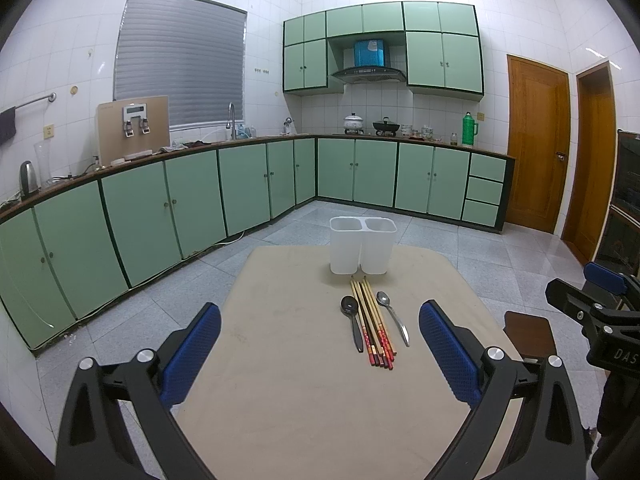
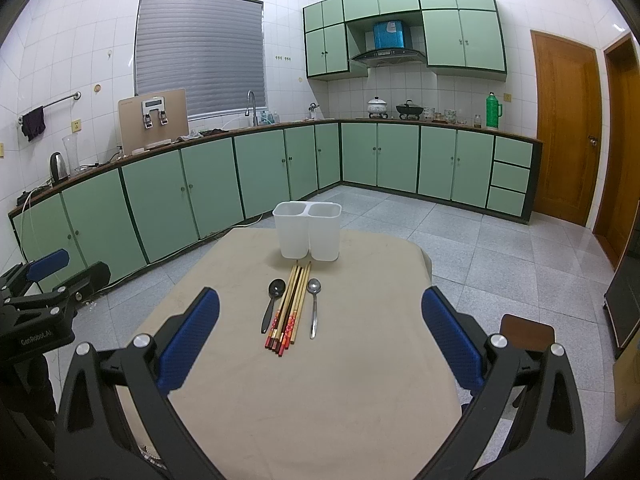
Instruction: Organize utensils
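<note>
A white two-compartment utensil holder (image 1: 362,245) (image 2: 307,231) stands at the far side of a beige table (image 1: 288,380) (image 2: 352,380); both compartments look empty. In front of it lie a black spoon (image 1: 352,320) (image 2: 272,302), a bundle of several chopsticks (image 1: 372,322) (image 2: 290,308) and a metal spoon (image 1: 394,316) (image 2: 314,304), side by side. My left gripper (image 1: 320,344) hangs open above the near table, short of the utensils. My right gripper (image 2: 320,338) is open too, nothing between its blue pads (image 2: 448,336).
The right gripper's body (image 1: 596,312) shows at the right edge of the left wrist view, the left one (image 2: 44,300) at the left edge of the right wrist view. A dark brown stool (image 1: 528,332) (image 2: 528,330) stands right of the table. Green cabinets (image 1: 160,208) line the walls.
</note>
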`<state>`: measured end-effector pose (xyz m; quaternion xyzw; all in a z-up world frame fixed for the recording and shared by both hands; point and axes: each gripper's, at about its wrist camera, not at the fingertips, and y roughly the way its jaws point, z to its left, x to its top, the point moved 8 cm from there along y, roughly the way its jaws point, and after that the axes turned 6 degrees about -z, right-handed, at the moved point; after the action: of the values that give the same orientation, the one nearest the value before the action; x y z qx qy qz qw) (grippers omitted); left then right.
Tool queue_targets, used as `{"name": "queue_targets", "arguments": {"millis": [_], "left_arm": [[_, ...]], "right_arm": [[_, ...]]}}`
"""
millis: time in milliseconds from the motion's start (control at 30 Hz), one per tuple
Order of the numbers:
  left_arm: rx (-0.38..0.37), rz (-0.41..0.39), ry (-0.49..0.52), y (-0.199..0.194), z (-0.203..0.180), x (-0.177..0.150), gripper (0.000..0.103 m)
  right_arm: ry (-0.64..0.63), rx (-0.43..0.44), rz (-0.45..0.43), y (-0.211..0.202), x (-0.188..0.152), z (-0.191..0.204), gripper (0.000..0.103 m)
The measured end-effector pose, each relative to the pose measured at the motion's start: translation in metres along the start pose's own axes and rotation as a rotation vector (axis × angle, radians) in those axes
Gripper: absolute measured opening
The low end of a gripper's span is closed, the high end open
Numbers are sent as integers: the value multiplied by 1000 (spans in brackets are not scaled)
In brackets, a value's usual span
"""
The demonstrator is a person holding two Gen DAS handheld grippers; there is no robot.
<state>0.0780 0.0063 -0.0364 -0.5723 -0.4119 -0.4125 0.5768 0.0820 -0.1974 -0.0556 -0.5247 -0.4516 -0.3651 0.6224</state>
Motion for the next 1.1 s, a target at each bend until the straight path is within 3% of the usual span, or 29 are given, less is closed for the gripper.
{"name": "queue_targets", "arguments": {"millis": [1100], "left_arm": [[2, 17, 0, 9, 10, -6, 97]], "right_arm": [[2, -1, 14, 2, -6, -2, 98]]}}
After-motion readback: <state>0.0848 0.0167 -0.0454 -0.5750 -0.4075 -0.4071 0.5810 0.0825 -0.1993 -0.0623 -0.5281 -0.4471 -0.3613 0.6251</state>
